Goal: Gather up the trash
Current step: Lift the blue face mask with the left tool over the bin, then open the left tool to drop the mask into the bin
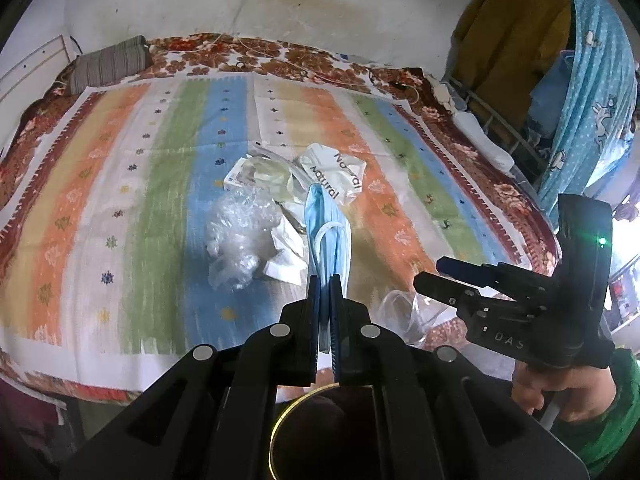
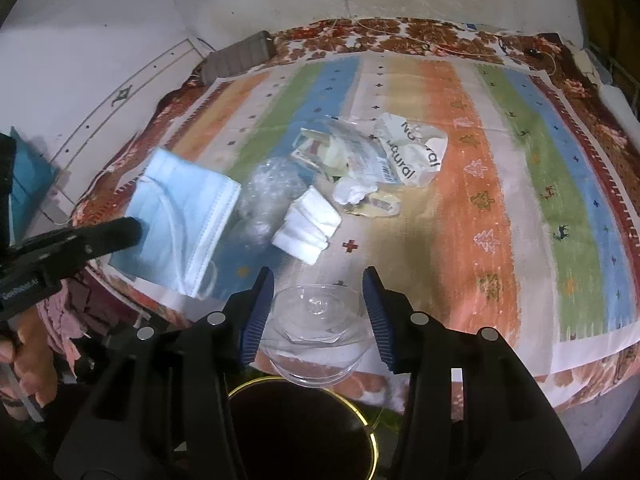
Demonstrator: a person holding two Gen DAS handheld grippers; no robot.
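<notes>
Mask, blue, pleated [image 2: 180,216], hangs from the left gripper [image 1: 325,280]; jaws pinched down on one edge of it, almost fully together; in the left wrist view its long axis runs straight out along the fingers, white ear loop dangling over the sheet; in the right wrist view it shows broadside, held clear of the bedspread, at the near left corner of the bed.

Clear plastic cup [image 2: 318,334] sits between the fingers of the right gripper [image 2: 318,312]; jaws at a middling gap, blue pads standing on either side of the cup's wall; whether the pads press on it I cannot tell; a sliver of space seems to show on each side.

Bin, dark with gold rim [image 2: 374,436], lies directly below both grippers at the near edge of the bed; seen at the bottom of both wrist views; judgement: the drop turns on this, both loads being above or just beyond the rim, the cup nearer its mouth than the mask.

Remaining litter well ahead of both claws, mid-bed on the striped bedspread [image 2: 480,160]: crumpled clear film [image 1: 240,232], folded white tissue [image 2: 308,224], torn wrapper printed "Natural" [image 1: 336,176], clear packet with label [image 2: 340,152]; all clustered, touching or overlapping; roughly equidistant from the two hands.
</notes>
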